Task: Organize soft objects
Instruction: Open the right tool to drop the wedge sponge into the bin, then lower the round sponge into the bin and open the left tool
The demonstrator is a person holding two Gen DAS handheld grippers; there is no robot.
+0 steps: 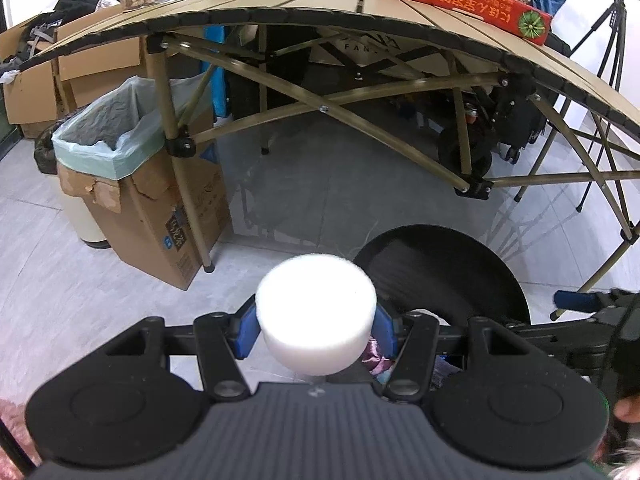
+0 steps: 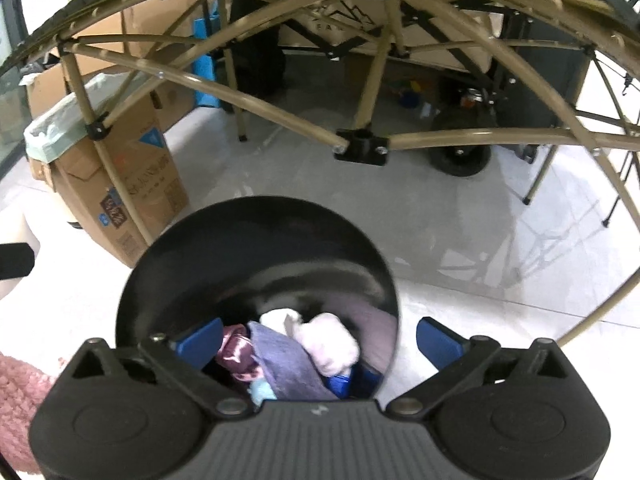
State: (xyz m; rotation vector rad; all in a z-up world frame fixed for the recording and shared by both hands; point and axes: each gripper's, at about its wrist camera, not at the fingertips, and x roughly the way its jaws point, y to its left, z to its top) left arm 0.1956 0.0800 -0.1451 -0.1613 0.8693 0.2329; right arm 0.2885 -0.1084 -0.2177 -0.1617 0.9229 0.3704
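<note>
Our left claw (image 1: pixel 316 330) is clenched on a white foam puck (image 1: pixel 316 312), its blue pads pressing the puck's sides, held above the floor just left of the black bin (image 1: pixel 444 276). Farther left on the floor stands a cardboard box (image 1: pixel 160 216) lined with a pale bag, beside a table leg.

Our right claw (image 2: pixel 318 344) hangs released over the bin's (image 2: pixel 256 256) near rim, pads spread wide with nothing between them. Below it, inside the bin, we see soft things already gathered: a purple cloth (image 2: pixel 280 356), a pale pink bundle (image 2: pixel 328 344) and a maroon satin piece (image 2: pixel 236 352).

So we judge the sorting well along: several items are binned, the puck is next, and something pink and fuzzy (image 2: pixel 20 396) at the left edge of the right view may remain.
</note>
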